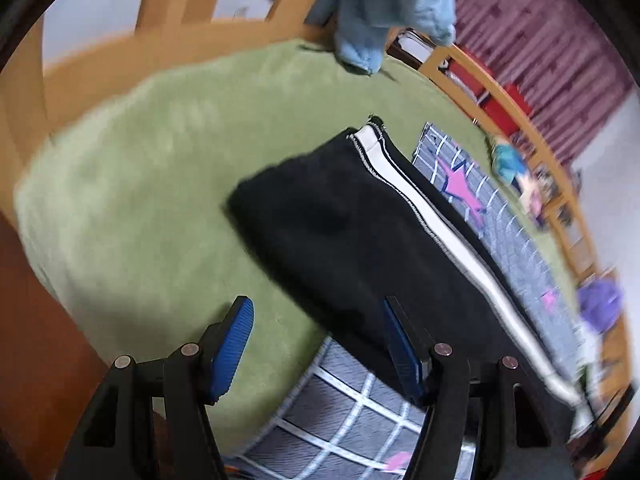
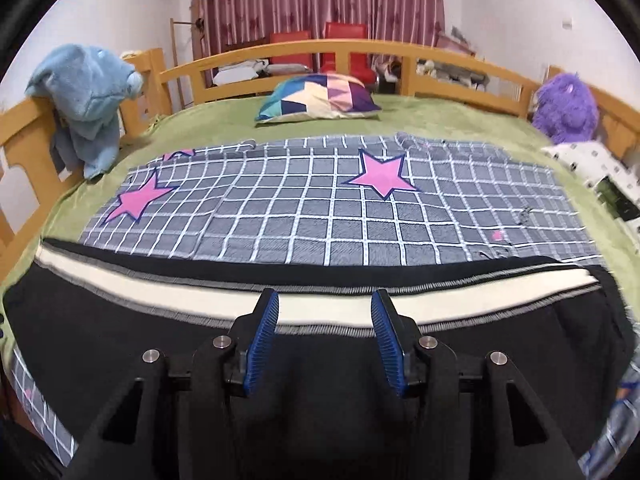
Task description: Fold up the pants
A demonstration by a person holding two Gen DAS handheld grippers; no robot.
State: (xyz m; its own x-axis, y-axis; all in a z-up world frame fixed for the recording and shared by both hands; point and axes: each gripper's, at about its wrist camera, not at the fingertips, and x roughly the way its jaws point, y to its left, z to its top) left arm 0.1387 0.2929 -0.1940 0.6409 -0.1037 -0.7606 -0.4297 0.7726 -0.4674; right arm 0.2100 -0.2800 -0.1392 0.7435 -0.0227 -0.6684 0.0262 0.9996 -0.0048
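Black pants (image 2: 120, 340) with a white side stripe (image 2: 160, 300) lie flat across the near part of the bed, on a grey checked sheet. In the left wrist view the pants (image 1: 340, 232) run from the centre to the lower right, stripe (image 1: 440, 232) along their right edge. My left gripper (image 1: 318, 312) is open; its right finger (image 1: 402, 352) is over the pants' near edge, its left finger (image 1: 232, 352) over the green cover. My right gripper (image 2: 325, 304) is open and empty above the pants, tips near the stripe.
A grey checked sheet (image 2: 320, 208) with pink stars covers the green bed cover (image 1: 140, 200). A blue plush (image 2: 88, 96) hangs on the wooden rail (image 2: 344, 46). A patchwork pillow (image 2: 320, 98) and a purple plush (image 2: 566, 108) lie at the far side.
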